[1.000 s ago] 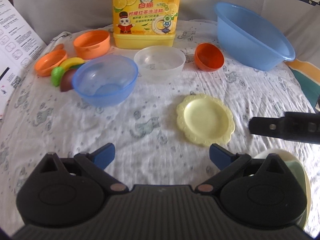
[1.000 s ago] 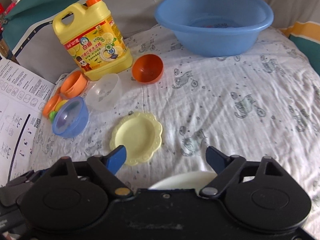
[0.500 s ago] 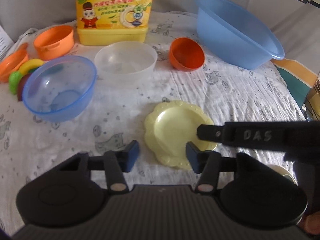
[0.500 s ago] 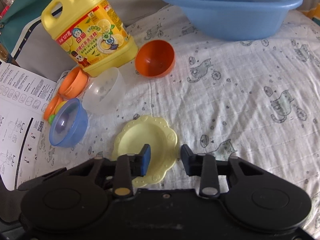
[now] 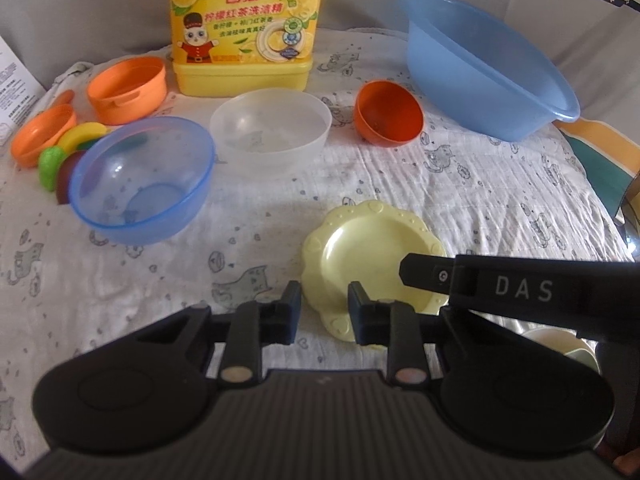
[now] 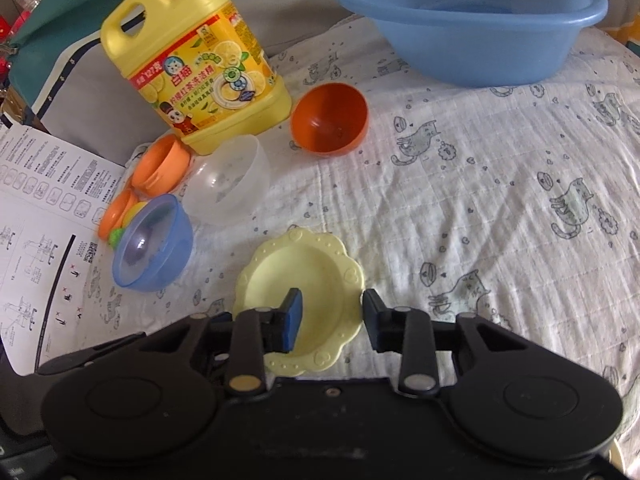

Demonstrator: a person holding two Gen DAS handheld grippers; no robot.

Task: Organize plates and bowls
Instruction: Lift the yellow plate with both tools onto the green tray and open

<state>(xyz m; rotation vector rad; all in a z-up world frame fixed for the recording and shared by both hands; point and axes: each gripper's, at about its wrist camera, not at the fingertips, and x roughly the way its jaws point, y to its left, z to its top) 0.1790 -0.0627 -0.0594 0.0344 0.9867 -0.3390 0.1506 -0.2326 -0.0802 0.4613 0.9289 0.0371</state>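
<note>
A pale yellow scalloped plate (image 5: 372, 248) lies flat on the printed cloth. My left gripper (image 5: 324, 312) hangs at the plate's near left rim. Its jaws are closing to a narrow gap; the rim shows through that gap and the pads do not press on it. My right gripper (image 6: 332, 316) is over the near half of the yellow plate (image 6: 316, 280), jaws a little apart and gripping nothing. One of its fingers (image 5: 432, 276) reaches over the plate from the right. Behind stand a blue bowl (image 5: 140, 180), a clear bowl (image 5: 272, 136) and an orange bowl (image 5: 388, 116).
A big blue basin (image 5: 480, 80) sits at the back right and a yellow detergent jug (image 5: 244, 28) at the back. Two orange cups (image 5: 128, 88) and toy fruit (image 5: 80, 136) lie far left. A printed sheet (image 6: 36, 220) lies left; pale crockery (image 5: 560, 340) shows near right.
Both grippers went from wide open to a narrow gap and came forward and down onto the yellow plate. The right gripper's finger now reaches over the plate in the left wrist view.
</note>
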